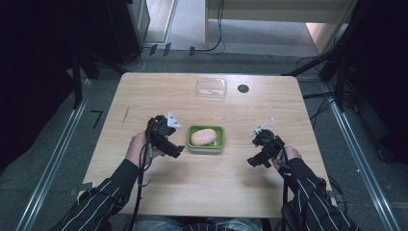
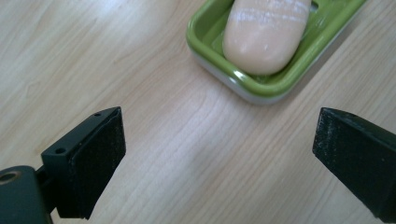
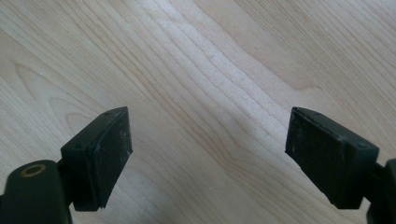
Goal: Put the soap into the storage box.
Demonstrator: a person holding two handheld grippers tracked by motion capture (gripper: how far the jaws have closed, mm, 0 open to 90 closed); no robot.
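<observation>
left gripper [image 2: 217, 154] wide apart just beside green dish [image 2: 299, 70] holding pink soap [image 2: 266, 35], right gripper [image 3: 208, 158] likewise spread over bare table [image 3: 210, 70].

Clear plastic container [image 1: 211, 87]: on the tabletop [image 1: 159, 91], well beyond both grippers, at the far edge. Small black round disc [image 1: 243, 88]: just beside the container, far ahead of the right gripper [image 1: 260, 155].

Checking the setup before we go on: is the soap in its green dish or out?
In: the soap lies inside the green dish, rim all around it.
</observation>
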